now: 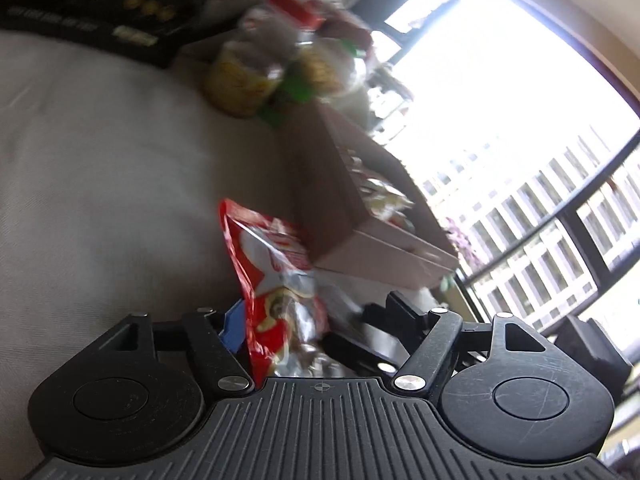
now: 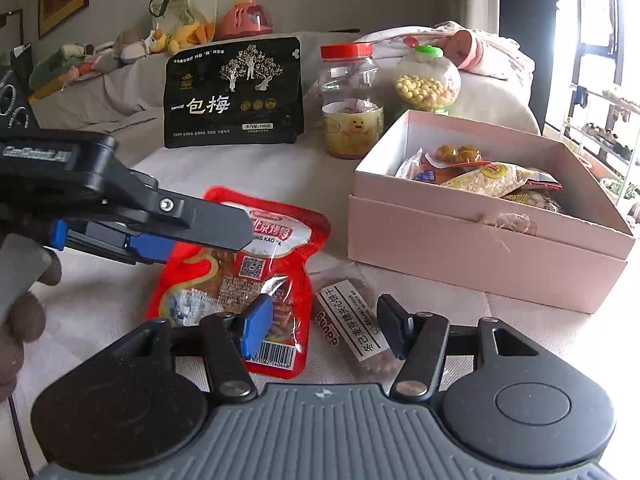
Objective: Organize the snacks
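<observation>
A red snack pouch (image 2: 240, 276) lies on the pale cloth surface. My left gripper (image 2: 192, 236) is shut on its upper left edge; in the left wrist view the pouch (image 1: 276, 280) stands between the jaws (image 1: 304, 332). My right gripper (image 2: 320, 328) is open and empty, low over the pouch's lower end and a clear pack of biscuits (image 2: 352, 324). A pink box (image 2: 480, 240) at the right holds several snack packs.
A black plum bag (image 2: 234, 94) stands at the back. A red-lidded jar (image 2: 352, 100) and a green-lidded jar of yellow balls (image 2: 426, 80) stand behind the box. A sofa with plush toys (image 2: 120, 52) is beyond. A bright window is at the right.
</observation>
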A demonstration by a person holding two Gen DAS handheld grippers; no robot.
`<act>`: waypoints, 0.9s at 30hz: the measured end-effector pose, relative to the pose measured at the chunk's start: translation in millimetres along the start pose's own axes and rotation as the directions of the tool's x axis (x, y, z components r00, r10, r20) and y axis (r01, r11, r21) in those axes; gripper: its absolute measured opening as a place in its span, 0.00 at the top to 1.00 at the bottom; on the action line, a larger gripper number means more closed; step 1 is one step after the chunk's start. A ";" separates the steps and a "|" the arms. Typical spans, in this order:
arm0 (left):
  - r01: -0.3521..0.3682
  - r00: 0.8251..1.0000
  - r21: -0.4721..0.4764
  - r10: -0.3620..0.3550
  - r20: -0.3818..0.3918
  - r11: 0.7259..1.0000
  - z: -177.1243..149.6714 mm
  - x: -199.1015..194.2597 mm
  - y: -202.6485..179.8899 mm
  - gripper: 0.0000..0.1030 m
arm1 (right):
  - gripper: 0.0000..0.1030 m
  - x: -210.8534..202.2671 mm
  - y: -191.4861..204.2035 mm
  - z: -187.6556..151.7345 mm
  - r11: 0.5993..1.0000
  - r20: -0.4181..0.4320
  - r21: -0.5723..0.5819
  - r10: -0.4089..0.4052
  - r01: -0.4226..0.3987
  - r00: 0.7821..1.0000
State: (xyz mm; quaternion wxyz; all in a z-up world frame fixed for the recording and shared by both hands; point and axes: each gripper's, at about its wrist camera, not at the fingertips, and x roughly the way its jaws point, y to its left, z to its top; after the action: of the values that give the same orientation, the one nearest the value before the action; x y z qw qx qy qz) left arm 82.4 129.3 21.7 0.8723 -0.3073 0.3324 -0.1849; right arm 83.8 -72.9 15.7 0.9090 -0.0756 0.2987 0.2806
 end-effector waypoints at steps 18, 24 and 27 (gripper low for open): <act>-0.237 0.971 0.067 0.236 0.025 0.969 0.1 12.4 -24.2 0.69 | 0.25 -20.7 3.0 -4.4 0.998 0.015 -0.067 -0.013 0.014 1.000; -0.274 0.962 0.126 0.270 0.049 0.953 -10.0 -8.0 -43.2 0.75 | 0.22 -42.6 -8.9 -10.5 0.993 0.038 -0.095 -0.069 0.073 0.997; -0.268 0.963 0.136 0.263 0.052 0.954 -17.9 -20.6 -48.6 0.76 | 0.22 -41.9 -17.8 -6.9 0.996 0.009 -0.064 -0.068 0.068 0.998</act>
State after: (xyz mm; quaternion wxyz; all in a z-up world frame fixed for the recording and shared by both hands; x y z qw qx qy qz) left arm 49.6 96.6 52.7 0.9142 -0.1999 0.3423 -0.0840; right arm 62.4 -109.3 34.1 0.9161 -0.1140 0.2838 0.2592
